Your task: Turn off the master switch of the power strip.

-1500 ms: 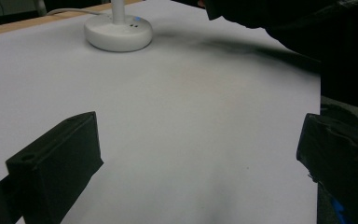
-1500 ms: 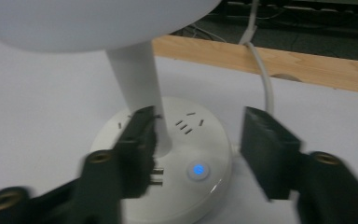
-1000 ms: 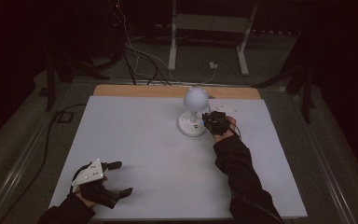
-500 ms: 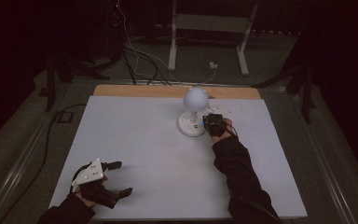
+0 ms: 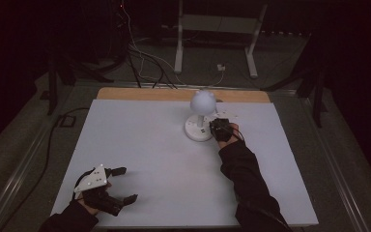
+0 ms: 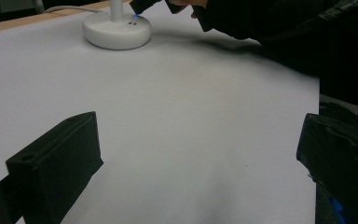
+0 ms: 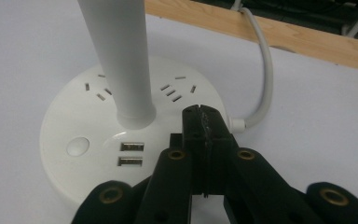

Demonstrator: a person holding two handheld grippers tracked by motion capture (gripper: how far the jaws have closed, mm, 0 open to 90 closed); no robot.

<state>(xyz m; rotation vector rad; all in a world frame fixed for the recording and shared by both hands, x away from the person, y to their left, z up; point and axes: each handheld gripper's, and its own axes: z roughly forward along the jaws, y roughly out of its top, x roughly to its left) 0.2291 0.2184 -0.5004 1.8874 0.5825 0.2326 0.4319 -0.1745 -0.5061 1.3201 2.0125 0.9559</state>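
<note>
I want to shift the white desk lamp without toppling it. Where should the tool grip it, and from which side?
Probably grip the lamp by its upright stem, low, just above the round base. The stem is slim enough for the jaws; the base looks too wide and flat. Come level from the person's side, where the right tool sits shut, since the cable leaves the far side.

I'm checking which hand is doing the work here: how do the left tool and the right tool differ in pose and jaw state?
The left tool has its jaws spread wide with nothing between them; the right tool has its jaws pressed together.
The left tool sits near the table's front left corner, far from the lamp base; the right tool's tip is over that base, beside the USB ports.
Both are black and hand-held.
</note>
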